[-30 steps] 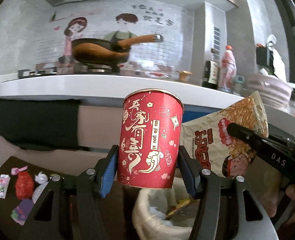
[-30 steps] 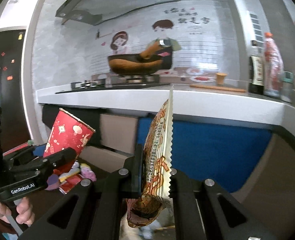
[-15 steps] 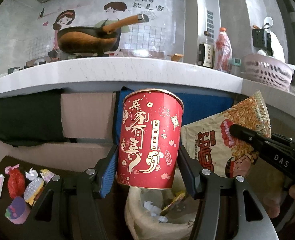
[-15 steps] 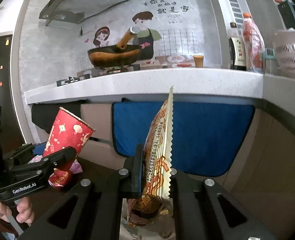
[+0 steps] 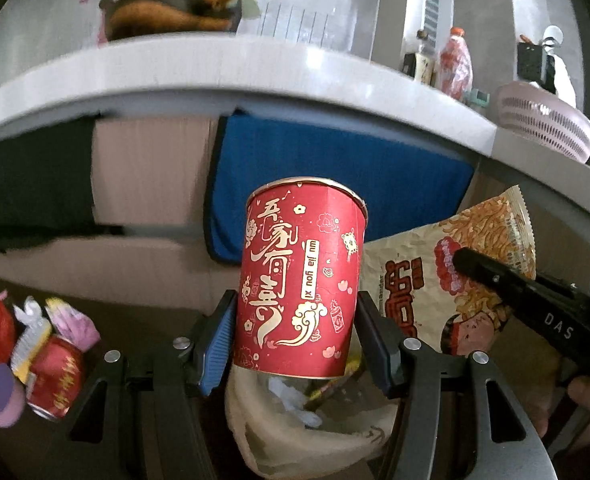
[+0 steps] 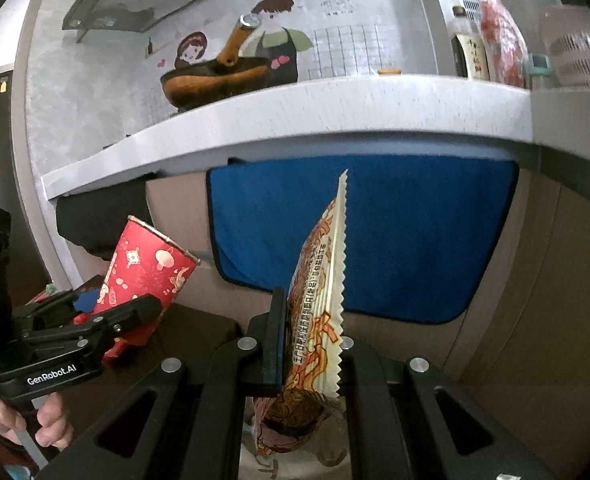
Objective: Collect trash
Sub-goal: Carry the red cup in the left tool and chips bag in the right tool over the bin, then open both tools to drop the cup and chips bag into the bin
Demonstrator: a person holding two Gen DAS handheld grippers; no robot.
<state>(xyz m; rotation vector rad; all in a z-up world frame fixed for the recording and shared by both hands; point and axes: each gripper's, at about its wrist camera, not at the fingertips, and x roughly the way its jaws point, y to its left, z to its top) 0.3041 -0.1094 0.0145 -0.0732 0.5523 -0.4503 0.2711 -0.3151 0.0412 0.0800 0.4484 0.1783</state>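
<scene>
My left gripper [image 5: 295, 336] is shut on a red paper cup [image 5: 301, 276] with gold lettering, held upright just above a pale trash bag [image 5: 295, 428] that holds scraps. In the right wrist view the same cup [image 6: 147, 268] tilts at the left in that gripper [image 6: 95, 332]. My right gripper [image 6: 311, 344] is shut on a flat snack packet [image 6: 319, 300], seen edge-on with its serrated seam up. The packet [image 5: 447, 276] hangs to the right of the cup in the left wrist view, over the bag's right side, in the right gripper's black finger [image 5: 515, 292].
Several pieces of trash [image 5: 35, 352] lie on a dark low table [image 5: 143, 320] at the left. A white counter [image 5: 255, 76] with a wok, bottles and a pink basket [image 5: 543, 120] runs overhead. A blue cloth [image 6: 375, 232] hangs below it.
Both grippers have come down and forward with the cup and the packet. The counter has risen in both views, and the trash bag and the blue cloth show more.
</scene>
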